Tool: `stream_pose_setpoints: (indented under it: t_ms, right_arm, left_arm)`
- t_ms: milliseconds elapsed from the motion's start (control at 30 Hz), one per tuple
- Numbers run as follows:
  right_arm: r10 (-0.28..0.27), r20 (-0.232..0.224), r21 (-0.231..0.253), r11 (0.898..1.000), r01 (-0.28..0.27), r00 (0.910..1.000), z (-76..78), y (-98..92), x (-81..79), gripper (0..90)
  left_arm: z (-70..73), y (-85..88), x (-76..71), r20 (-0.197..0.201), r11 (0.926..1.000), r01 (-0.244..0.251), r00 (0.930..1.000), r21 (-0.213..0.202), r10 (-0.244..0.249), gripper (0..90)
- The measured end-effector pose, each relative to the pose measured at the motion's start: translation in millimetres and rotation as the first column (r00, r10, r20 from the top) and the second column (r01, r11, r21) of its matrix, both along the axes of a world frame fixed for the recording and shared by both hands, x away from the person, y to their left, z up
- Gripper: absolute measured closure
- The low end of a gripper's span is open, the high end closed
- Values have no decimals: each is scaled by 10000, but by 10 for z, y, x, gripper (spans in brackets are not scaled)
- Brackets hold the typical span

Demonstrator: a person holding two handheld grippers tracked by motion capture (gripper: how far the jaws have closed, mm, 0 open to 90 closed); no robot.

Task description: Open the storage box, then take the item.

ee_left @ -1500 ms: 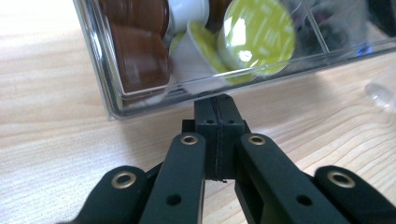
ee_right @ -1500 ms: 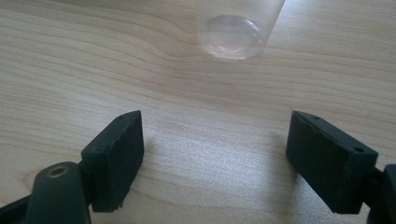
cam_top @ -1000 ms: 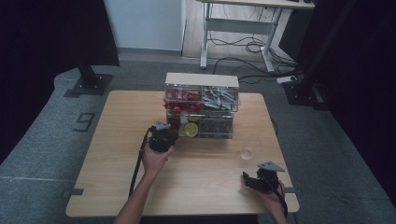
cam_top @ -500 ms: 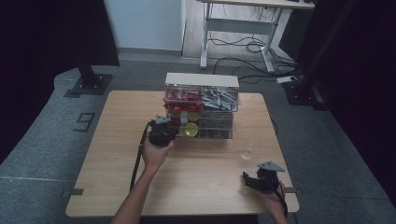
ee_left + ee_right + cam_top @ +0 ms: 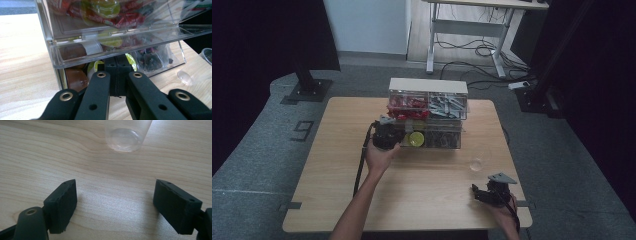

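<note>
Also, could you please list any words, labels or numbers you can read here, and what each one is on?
"9": marked on the grey floor, left of the table.
Red snack wrappers in the clear organizer: white lettering, too blurred to read.
Nothing else is legible.

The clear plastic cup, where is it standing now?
In the high view the clear plastic cup stands on the table's right part, between the drawer box and the right gripper.

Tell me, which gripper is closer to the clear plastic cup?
Right. The right gripper rests just in front of the clear cup, jaws open toward it. The left gripper is across the table, at the clear drawer box.
</note>
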State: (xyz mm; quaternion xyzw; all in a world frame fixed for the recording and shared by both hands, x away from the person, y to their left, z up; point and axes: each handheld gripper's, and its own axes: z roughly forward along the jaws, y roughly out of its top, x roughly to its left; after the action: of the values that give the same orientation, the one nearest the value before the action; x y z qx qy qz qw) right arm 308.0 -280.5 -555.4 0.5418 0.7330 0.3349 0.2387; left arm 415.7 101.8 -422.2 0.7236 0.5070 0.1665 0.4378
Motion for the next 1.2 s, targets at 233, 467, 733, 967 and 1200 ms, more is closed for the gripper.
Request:
stream_pose_setpoints:
  t_ms: [233,467,733,967,1200]
  right_arm:
    - [-25,3,5,10000,25,10000,0,-2,2,198]
    - [-40,7,7,10000,40,10000,0,-3,2,199]
    - [-42,16,3,10000,42,10000,0,-4,2,201]
    - [-43,16,-1,10000,43,10000,0,-3,1,202]
    - [-224,109,39,9997,224,9997,5,-12,-18,268]
  left_arm:
    - [56,-4,37,79,10000,-51,10000,-42,51,900]
    - [88,8,86,8,9997,-104,9999,-233,104,900]
    - [112,-24,139,-61,9999,-78,10000,-131,78,900]
    - [106,-26,138,-66,9999,-65,10000,-98,64,900]
    - [109,-37,128,-27,10000,0,10000,-93,-1,900]
